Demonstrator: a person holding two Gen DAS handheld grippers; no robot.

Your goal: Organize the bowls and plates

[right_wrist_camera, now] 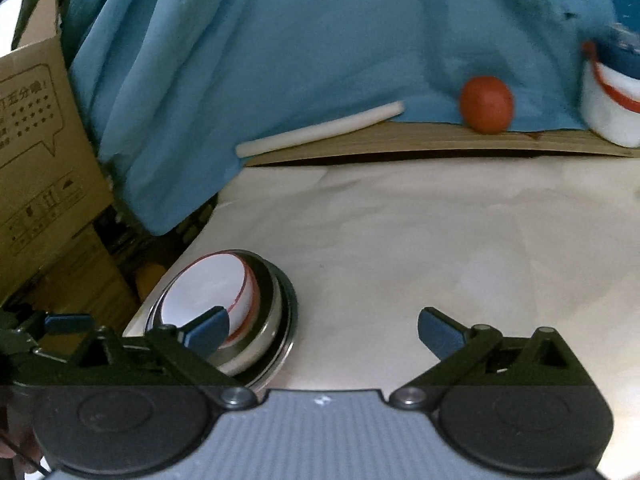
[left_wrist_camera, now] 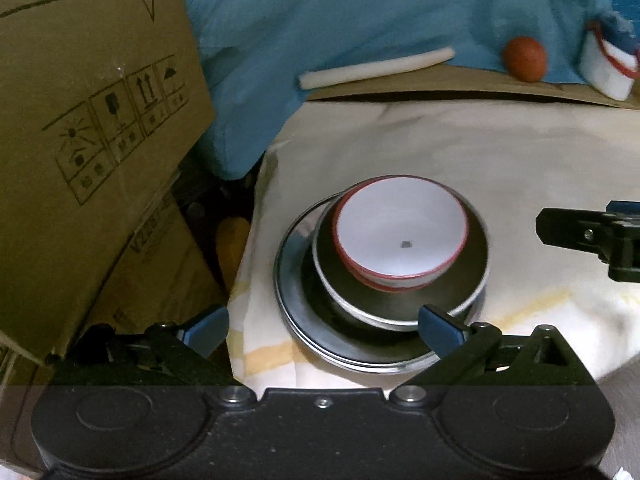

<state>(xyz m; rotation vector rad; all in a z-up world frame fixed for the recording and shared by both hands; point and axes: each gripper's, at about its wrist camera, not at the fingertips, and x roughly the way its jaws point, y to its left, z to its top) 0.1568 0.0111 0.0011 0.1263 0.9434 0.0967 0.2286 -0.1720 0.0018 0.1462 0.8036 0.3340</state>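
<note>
with the stack already built, my two hand-held grippers hang over a cloth-covered surface [left_wrist_camera: 440, 148]: a white bowl with a red rim [left_wrist_camera: 400, 228] nested inside a metal bowl [left_wrist_camera: 400, 300], which sits on a metal plate [left_wrist_camera: 340, 352] near the cloth's corner. my left hand-held gripper [left_wrist_camera: 324, 328] looks down on the stack from just on my side of it, fingers spread wide and clamped on nothing; one blue pad [left_wrist_camera: 438, 330] lies just at the near edge of the metal bowl, and i cannot tell whether it touches, while the other hangs off the stack's outer side, toward the cardboard boxes [left_wrist_camera: 100, 120]. my right hand-held gripper [right_wrist_camera: 324, 332] is spread wide too and empty, with the stack off to its left, one pad crossing in front of the white bowl's rim in its own view. the stack is round, so it has no long axis to line up with; what matters is side, and i judge the left hand the nearer, almost over the stack, the right set off to the stack's other side over bare cloth. beyond the stack, at the foot of a blue drape [right_wrist_camera: 320, 40], lie a white rod [right_wrist_camera: 320, 130], an orange ball [right_wrist_camera: 486, 104] and a white tub with red trim [right_wrist_camera: 608, 108], well apart from the stack. whether that tub belongs with the dishes i cannot tell; if it does, i judge the right hand better placed to fetch it.
</note>
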